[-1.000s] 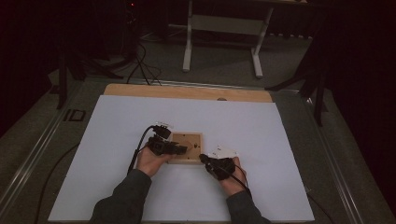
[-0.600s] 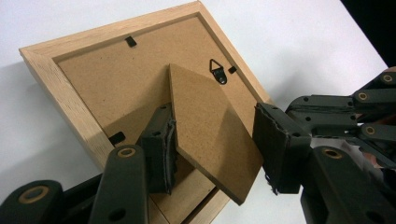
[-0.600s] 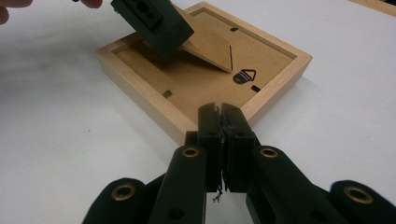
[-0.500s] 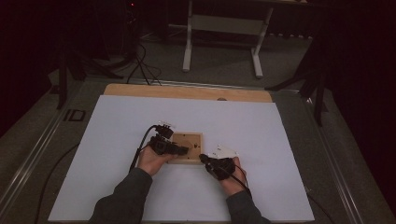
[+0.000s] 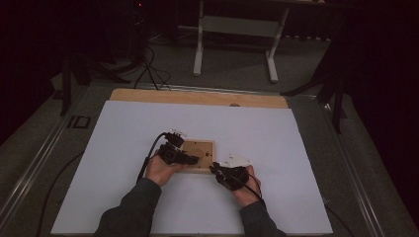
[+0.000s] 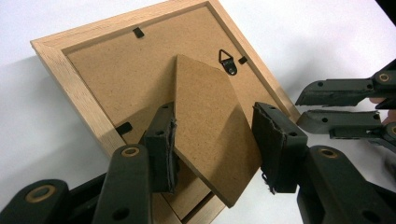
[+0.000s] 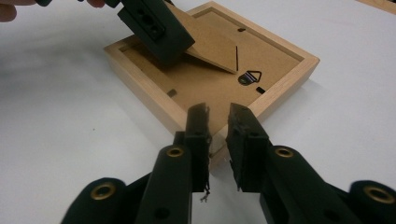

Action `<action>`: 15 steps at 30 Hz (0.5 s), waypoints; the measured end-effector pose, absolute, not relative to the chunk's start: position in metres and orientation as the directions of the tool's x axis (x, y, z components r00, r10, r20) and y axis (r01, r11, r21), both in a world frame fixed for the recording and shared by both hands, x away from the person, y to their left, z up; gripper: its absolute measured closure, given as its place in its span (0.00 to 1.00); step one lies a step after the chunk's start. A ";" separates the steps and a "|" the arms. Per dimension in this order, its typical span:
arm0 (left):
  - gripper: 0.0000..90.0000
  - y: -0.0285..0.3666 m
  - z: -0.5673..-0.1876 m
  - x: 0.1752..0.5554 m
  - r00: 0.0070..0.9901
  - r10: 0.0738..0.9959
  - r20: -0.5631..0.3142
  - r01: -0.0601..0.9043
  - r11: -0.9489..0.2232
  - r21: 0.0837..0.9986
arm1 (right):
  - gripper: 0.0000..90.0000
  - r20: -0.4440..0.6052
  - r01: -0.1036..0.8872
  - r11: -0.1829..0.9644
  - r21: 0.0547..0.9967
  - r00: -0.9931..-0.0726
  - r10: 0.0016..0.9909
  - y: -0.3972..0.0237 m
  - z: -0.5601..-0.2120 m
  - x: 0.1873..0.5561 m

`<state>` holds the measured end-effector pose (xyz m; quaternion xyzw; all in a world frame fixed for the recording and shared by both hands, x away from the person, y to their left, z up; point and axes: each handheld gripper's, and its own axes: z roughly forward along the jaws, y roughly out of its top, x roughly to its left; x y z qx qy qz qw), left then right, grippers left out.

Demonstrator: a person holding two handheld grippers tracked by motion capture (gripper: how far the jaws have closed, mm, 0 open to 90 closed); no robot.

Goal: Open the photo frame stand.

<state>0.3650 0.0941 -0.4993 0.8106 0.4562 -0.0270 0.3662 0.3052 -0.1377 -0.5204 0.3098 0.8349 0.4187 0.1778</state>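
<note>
A wooden picture frame [image 5: 201,148] lies face down on the white table, its brown backing board [image 6: 116,70] up. My left gripper [image 6: 215,140] has its pads on both edges of the fold-out stand flap [image 6: 210,102], which is lifted at an angle off the backing [image 7: 215,46]. My right gripper [image 7: 218,126] is nearly closed, pinching the frame's near corner, with wood showing in the narrow gap. In the high view the left gripper [image 5: 190,159] sits over the frame's left part and the right gripper [image 5: 216,170] at its lower right corner. A triangular hanger [image 7: 248,77] is on the backing.
The white sheet [image 5: 123,138] covers most of the table, with a wooden strip [image 5: 197,97] along the far edge. A white tag [image 5: 237,160] lies by the right hand. Cables trail from both grippers. A white stand [image 5: 237,29] is on the floor beyond.
</note>
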 end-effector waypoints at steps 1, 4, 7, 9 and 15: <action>0.60 0.094 -0.499 0.365 0.582 0.720 -0.378 0.759 -0.315 0.569 | 0.84 -0.036 0.369 0.456 0.810 -0.744 0.667 -0.138 -0.520 0.305; 0.60 0.093 -0.498 0.362 0.596 0.721 -0.354 0.745 -0.330 0.580 | 0.80 -0.030 0.370 0.445 0.816 -0.741 0.671 -0.140 -0.517 0.306; 0.60 0.092 -0.497 0.359 0.605 0.722 -0.334 0.730 -0.337 0.595 | 0.77 -0.013 0.374 0.432 0.821 -0.744 0.669 -0.142 -0.514 0.308; 0.60 0.092 -0.497 0.358 0.610 0.723 -0.324 0.724 -0.343 0.598 | 0.76 -0.014 0.372 0.432 0.821 -0.744 0.668 -0.143 -0.513 0.309; 0.60 0.090 -0.497 0.349 0.641 0.723 -0.258 0.675 -0.371 0.637 | 0.75 0.008 0.389 0.396 0.832 -0.721 0.693 -0.149 -0.504 0.314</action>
